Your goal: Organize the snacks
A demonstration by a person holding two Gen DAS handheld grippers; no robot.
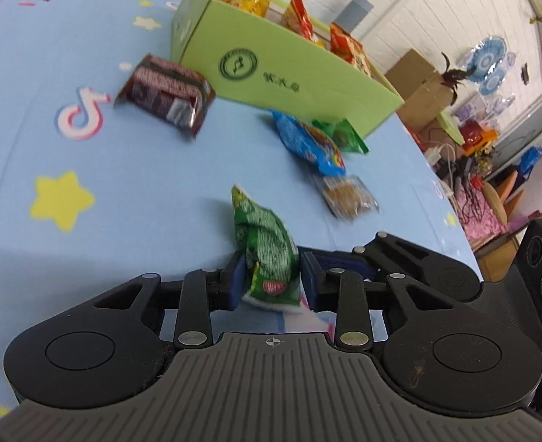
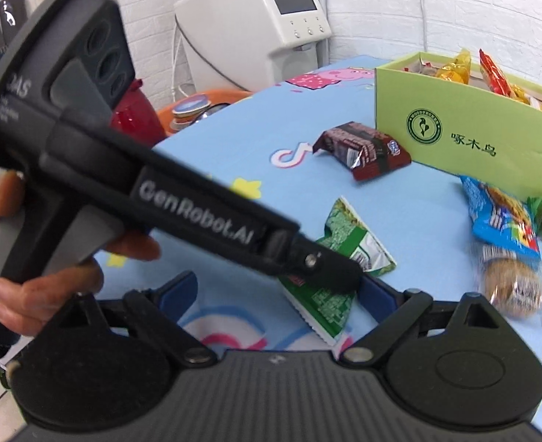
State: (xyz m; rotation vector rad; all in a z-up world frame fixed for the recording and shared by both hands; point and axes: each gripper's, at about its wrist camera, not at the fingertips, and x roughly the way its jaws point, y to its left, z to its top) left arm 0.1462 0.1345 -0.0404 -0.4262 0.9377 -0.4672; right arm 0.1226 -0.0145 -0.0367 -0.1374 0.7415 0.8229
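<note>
The left gripper (image 1: 271, 280) pinched a crinkled green foil snack packet (image 1: 265, 254) between its blue pads, just above the light blue cartoon-print tablecloth (image 1: 86, 202). The right gripper (image 2: 274, 294) stood spread wide, gripping nothing. Near the lime-green cardboard box (image 1: 289, 73) of snacks lay a dark brown wrapped bar (image 1: 165, 94), a blue snack bag (image 1: 309, 143) and a clear-wrapped biscuit (image 1: 348, 195).
</note>
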